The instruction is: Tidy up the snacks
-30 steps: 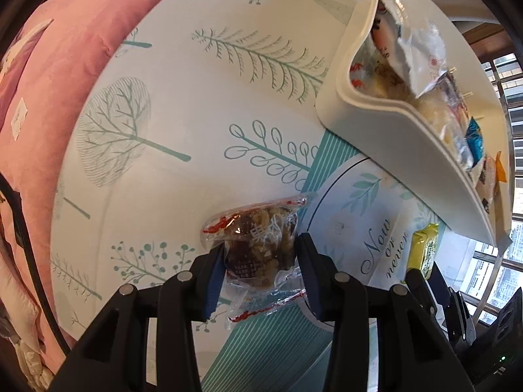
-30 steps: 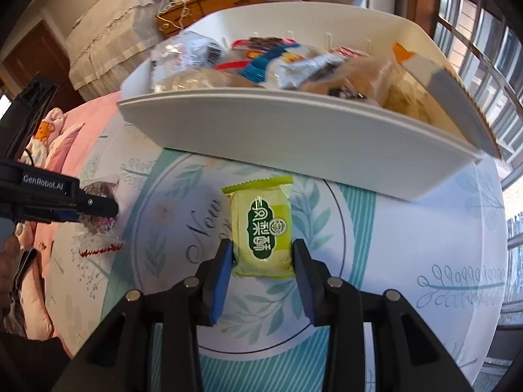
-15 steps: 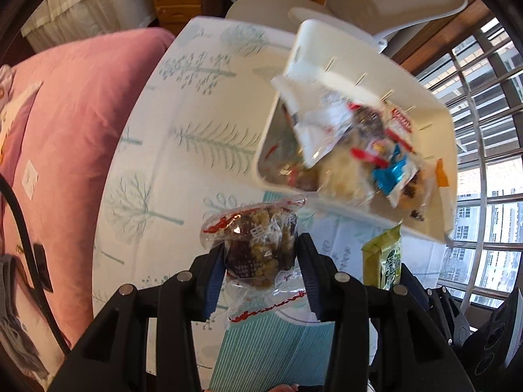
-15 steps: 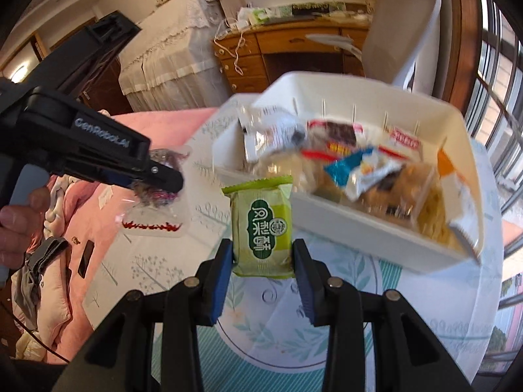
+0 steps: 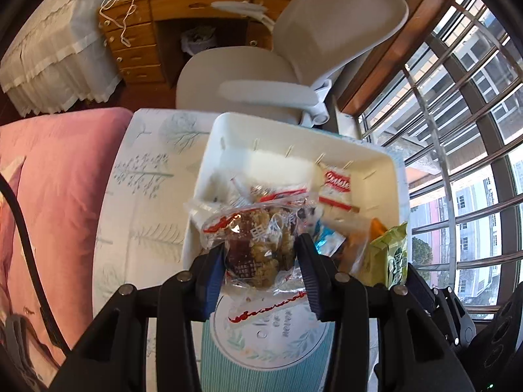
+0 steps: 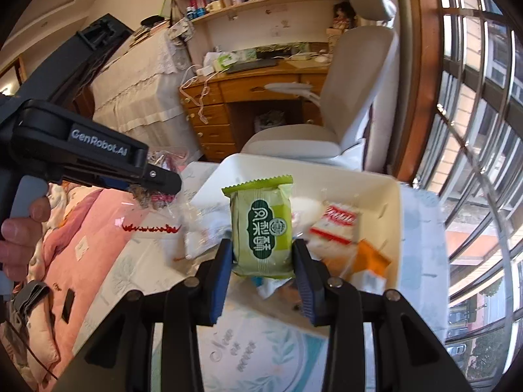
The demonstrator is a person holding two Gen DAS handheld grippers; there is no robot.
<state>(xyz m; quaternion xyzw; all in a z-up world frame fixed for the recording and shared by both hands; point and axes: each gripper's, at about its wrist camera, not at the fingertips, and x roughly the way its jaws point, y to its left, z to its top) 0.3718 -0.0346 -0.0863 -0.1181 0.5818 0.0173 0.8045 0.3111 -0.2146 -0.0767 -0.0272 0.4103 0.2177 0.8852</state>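
Left gripper point(image 5: 261, 258) clamps a clear nut-snack pack point(image 5: 258, 248), held in the air over the near-left corner of the white bin point(image 5: 228, 127). Right gripper point(image 6: 263, 254) pinches a green pastry pack point(image 6: 263, 228) above the bin's near side. Other snacks lie inside; bin sits on the leaf-print surface point(image 5: 143, 196).

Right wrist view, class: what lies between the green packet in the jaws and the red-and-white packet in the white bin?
Nothing solid: in the right wrist view only bare bin floor shows between the green packet and the red-and-white packet.
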